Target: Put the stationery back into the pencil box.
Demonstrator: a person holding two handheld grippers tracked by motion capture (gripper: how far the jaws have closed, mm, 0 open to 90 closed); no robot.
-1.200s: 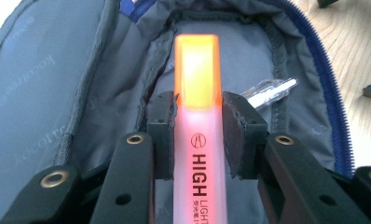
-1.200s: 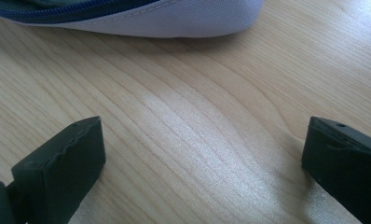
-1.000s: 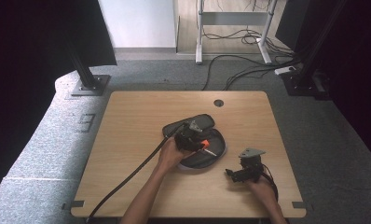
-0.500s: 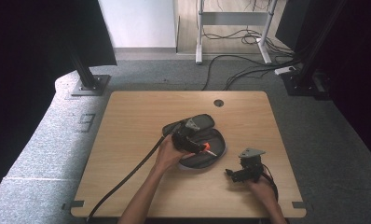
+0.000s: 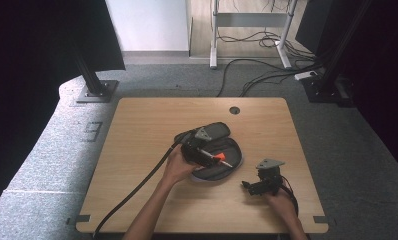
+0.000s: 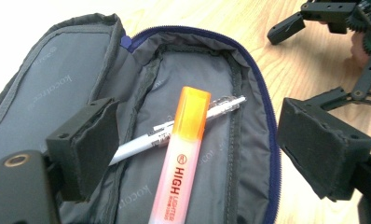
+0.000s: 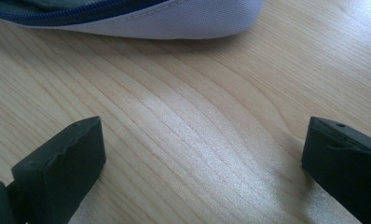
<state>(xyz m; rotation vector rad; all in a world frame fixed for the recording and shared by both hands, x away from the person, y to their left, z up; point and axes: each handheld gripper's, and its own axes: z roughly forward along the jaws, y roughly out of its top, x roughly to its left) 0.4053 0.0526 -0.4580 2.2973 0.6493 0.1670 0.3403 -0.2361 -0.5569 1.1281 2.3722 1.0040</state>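
— Since the pencil case [image 6: 183, 154] lies unzipped mid-surface, what's done?
— An orange highlighter [image 6: 181, 154] and white pen [image 6: 141, 142] lie inside; zipping probably remains.
— And each gripper?
— Left gripper [image 6: 193, 149] hovers over them, jaws apart; right gripper [image 7: 202, 158] gapes, empty, above bare surface [image 7: 183, 116].

Left tongs [image 6: 193, 154] and right tongs [image 7: 202, 168] both gape wide, forearms reaching forward.

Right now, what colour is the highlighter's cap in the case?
Orange. The highlighter cap shows best in the left gripper view, lying in the open pencil case.
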